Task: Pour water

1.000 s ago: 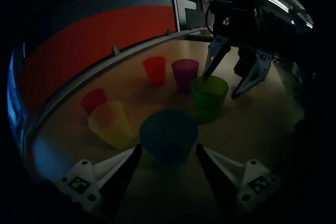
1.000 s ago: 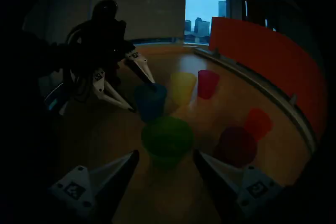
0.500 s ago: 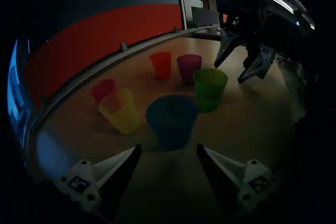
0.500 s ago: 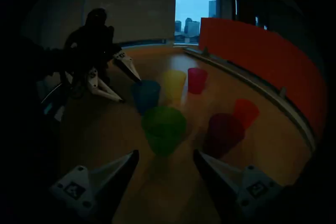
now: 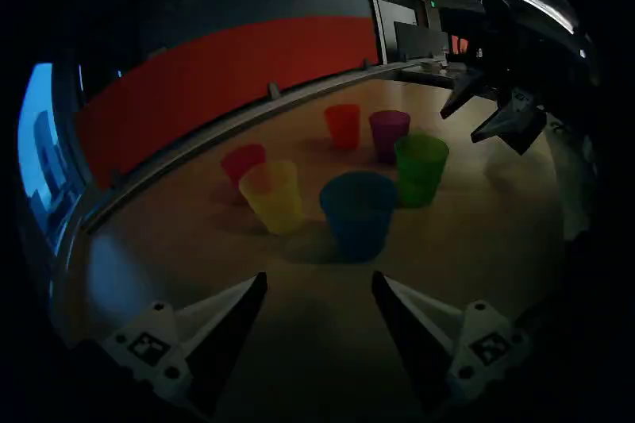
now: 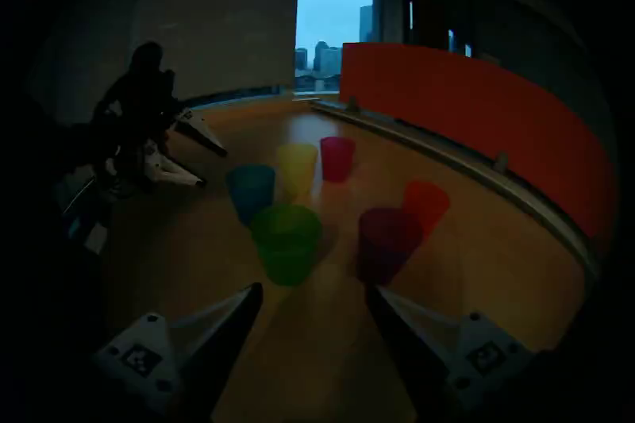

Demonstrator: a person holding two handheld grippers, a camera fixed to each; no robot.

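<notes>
Blue cup (image 5: 359,213) before left gripper (image 5: 317,275), green cup (image 6: 286,244) before right gripper (image 6: 312,287); both wide, empty.

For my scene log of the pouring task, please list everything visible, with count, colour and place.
blue cup: one, blue, table centre
green cup: one, green, beside blue cup
yellow cup: one, yellow, beside blue cup
pink cup: one, pink-red, behind yellow cup
orange cup: one, orange, far row
purple cup: one, purple, beside orange cup
table: one, brown, under cups
wall panel: one, red-orange, along table edge
window: one, blue, beyond table
left tongs: one pair, white-black, open
right tongs: one pair, white-black, open
</notes>
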